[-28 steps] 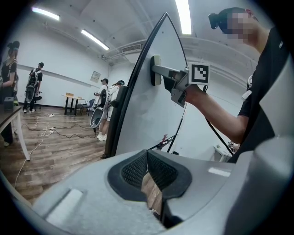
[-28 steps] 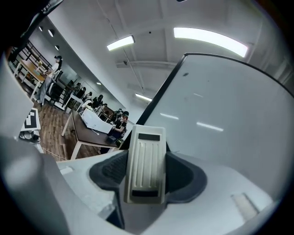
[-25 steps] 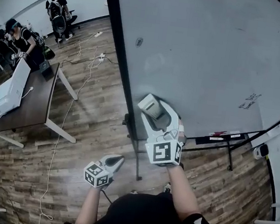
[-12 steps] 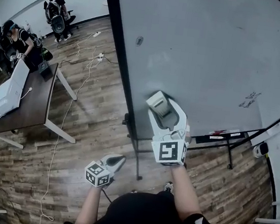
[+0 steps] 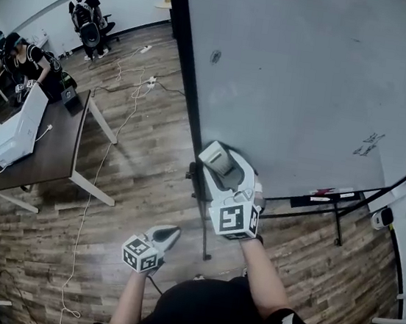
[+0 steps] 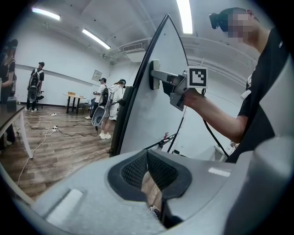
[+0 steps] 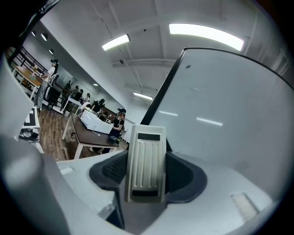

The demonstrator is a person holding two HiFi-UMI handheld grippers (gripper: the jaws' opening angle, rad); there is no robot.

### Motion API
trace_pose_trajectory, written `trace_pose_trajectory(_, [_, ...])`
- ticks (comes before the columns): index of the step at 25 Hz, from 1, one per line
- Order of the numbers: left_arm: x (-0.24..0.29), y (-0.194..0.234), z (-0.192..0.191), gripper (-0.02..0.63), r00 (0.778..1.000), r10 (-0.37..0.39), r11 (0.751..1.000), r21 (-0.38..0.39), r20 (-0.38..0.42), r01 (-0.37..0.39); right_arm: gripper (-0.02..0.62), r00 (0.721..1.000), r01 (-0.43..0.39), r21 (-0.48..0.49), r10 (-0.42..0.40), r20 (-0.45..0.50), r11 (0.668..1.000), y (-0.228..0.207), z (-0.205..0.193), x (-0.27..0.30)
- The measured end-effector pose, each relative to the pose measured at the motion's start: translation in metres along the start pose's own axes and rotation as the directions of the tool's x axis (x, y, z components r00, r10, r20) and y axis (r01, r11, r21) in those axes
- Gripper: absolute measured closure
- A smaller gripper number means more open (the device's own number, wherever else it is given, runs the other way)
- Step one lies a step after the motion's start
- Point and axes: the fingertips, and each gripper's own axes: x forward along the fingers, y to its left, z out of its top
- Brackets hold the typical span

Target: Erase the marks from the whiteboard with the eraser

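A large whiteboard in a black frame fills the upper right of the head view. Small dark marks sit near its lower right, and a round spot near its left edge. My right gripper is shut on a pale grey eraser at the board's lower left part. In the left gripper view the eraser lies flat against the board face. In the right gripper view the ribbed eraser stands between the pads. My left gripper hangs low by my body, shut and empty.
The board's tray holds markers. Its stand legs reach onto the wooden floor. At left are a dark table with a white box, cables on the floor, and people at the back.
The right gripper with the eraser slid right along the board's lower part, then back left and slightly down. The left gripper stayed put.
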Motion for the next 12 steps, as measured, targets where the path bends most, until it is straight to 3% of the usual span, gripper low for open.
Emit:
trace_pose_trajectory(6, [-0.009,0.003,-0.006,0.595,1.0,0.02,1.0,-0.012,0.0,-0.02,0.342,0.998,-0.056,0.012,0.057,-0.011,0.998,0.023,-0.006,0.009])
trace_pose_trajectory(12, [-0.01,0.003,-0.005,0.595,1.0,0.025,1.0,-0.018,0.003,-0.025,0.342,0.999,-0.052,-0.006,0.052,-0.015,0.999,0.02,-0.004,0.007])
